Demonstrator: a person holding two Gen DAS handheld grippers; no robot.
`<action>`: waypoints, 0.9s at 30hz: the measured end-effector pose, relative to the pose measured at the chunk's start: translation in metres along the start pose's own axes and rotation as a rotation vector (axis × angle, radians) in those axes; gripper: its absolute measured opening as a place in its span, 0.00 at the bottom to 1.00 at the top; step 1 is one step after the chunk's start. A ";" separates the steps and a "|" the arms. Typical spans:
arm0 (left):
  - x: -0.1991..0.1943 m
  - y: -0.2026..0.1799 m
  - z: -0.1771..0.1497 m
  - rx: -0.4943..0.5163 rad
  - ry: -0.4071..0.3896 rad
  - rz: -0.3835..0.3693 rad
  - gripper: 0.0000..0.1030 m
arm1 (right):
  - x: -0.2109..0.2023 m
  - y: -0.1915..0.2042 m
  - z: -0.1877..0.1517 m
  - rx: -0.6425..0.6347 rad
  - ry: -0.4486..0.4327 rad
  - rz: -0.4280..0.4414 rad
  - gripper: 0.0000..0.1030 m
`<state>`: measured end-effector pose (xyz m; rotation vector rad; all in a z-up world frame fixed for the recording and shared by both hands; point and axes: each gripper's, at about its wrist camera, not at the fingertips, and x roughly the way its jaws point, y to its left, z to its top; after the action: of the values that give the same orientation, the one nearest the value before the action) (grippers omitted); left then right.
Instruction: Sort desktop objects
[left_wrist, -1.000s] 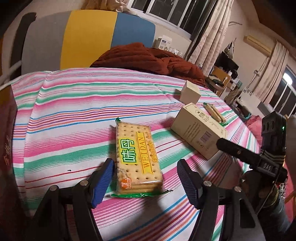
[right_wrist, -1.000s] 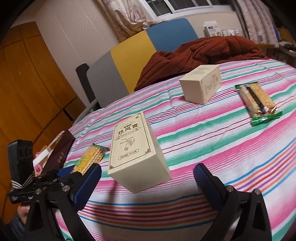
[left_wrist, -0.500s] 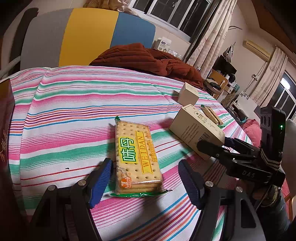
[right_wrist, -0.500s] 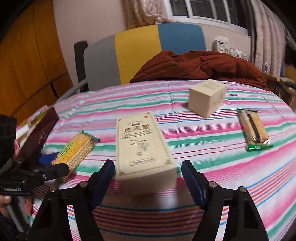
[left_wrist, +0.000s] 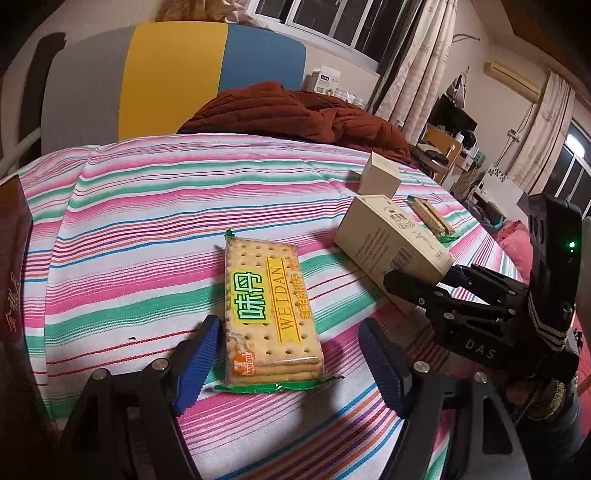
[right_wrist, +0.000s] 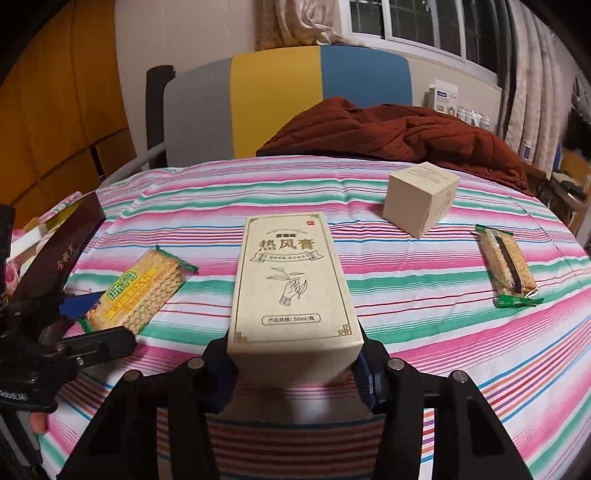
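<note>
Now that your right gripper (right_wrist: 295, 363) has closed from wide open onto the long cream cardboard box (right_wrist: 293, 288) at centre frame, it looks ready to lift, while your left gripper (left_wrist: 286, 363) still straddles the yellow cracker packet (left_wrist: 271, 306), jaws apart.

The left gripper (left_wrist: 290, 363), its blue-padded jaws spread wide, straddles the near end of a clear-wrapped yellow cracker packet (left_wrist: 269, 310) lying on the pink-and-green striped cloth (left_wrist: 147, 221). To the right, the black right gripper (left_wrist: 424, 286) meets the near end of a long cream cardboard box (left_wrist: 388, 236).
</note>
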<state>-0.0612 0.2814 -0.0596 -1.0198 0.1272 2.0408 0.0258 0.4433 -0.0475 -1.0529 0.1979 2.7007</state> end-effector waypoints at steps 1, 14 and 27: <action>0.000 -0.002 0.000 0.008 0.003 0.007 0.76 | 0.000 0.001 0.000 -0.003 0.001 -0.002 0.51; -0.003 0.001 -0.001 0.002 0.001 -0.014 0.79 | 0.002 0.000 -0.002 0.023 -0.003 0.007 0.50; -0.005 0.002 -0.002 -0.017 -0.008 0.038 0.61 | 0.006 -0.002 -0.002 0.043 0.014 0.018 0.51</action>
<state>-0.0597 0.2765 -0.0574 -1.0264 0.1253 2.0833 0.0234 0.4457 -0.0531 -1.0626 0.2682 2.6930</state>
